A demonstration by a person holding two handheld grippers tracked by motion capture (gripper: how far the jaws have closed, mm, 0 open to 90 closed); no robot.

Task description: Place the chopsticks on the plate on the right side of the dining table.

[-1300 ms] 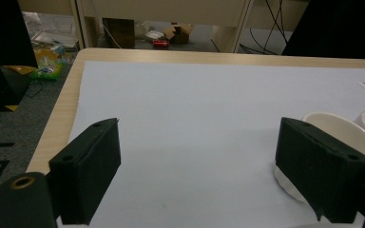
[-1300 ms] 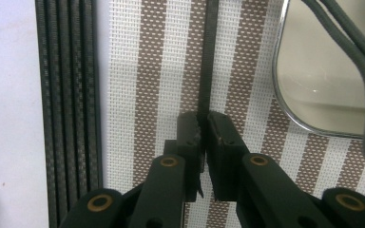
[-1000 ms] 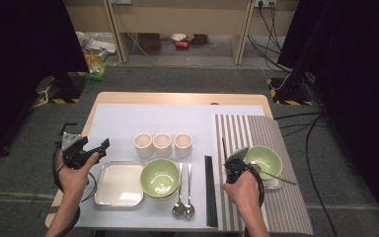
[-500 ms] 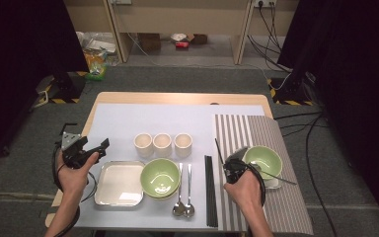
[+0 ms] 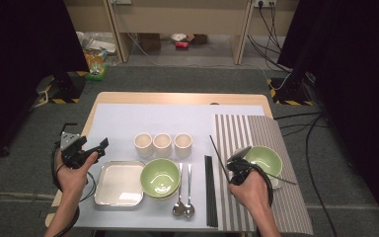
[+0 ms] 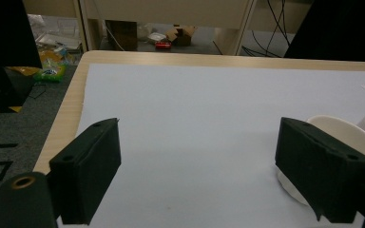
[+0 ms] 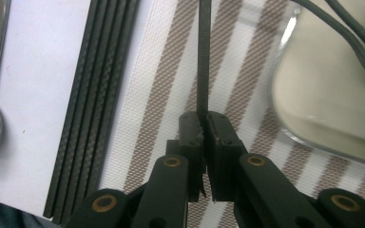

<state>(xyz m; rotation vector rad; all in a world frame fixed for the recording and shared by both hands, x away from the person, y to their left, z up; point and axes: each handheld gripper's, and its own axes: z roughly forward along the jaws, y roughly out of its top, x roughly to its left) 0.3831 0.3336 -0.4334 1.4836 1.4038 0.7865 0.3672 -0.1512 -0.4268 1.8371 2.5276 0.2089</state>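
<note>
Chopstick [image 7: 202,57] clamped at its near end in right claw [image 7: 203,124], long axis running straight out ahead of the jaws, up and away over striped placemat [image 5: 249,133]; in high view seen as a thin dark line [image 5: 219,155] slanting toward the far left, tip in the air. Lying just left of it on the tabletop [image 5: 177,98], remaining chopsticks [image 5: 210,190] side by side, pointing away from the person. Green bowl [image 5: 264,159] just right of the claw, a second thin stick across it. Right claw nearly closed, pads pinching the stick. Left claw [image 5: 90,148] well apart at the left edge, jaws spread wide, nothing between them, near tray [image 5: 119,183].
</note>
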